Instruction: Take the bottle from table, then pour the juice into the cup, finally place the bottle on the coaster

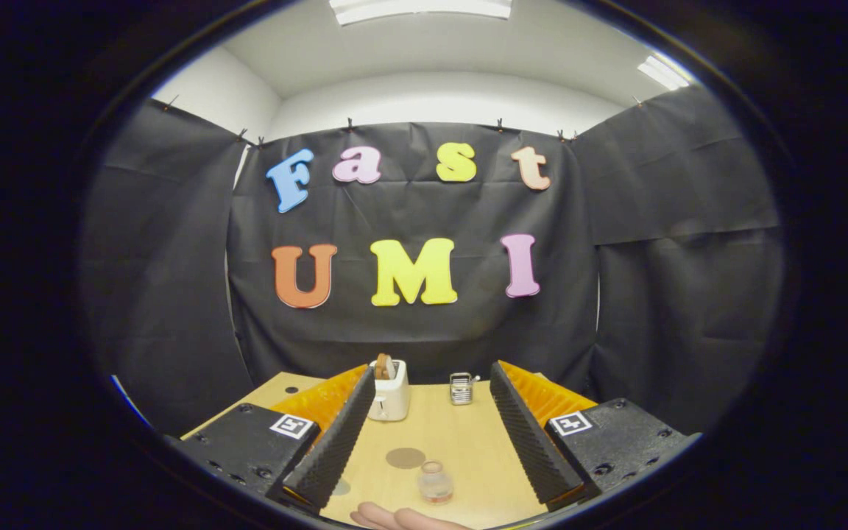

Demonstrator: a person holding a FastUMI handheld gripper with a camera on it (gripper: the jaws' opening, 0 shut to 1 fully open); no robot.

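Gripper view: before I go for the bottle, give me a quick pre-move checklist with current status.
1. Gripper fingers wide apart, nothing between them: ok.
2. Bottle located: cannot tell. A small clear container with a little reddish content stands between the fingers; bottle or cup is unclear.
3. Coaster lies flat on the table, bare, just beyond the container: ok.
4. Approach free: not ok. A hand rests at the table's near edge, beside the container.
5. Toaster and small metal rack stand far back, out of the way: ok.
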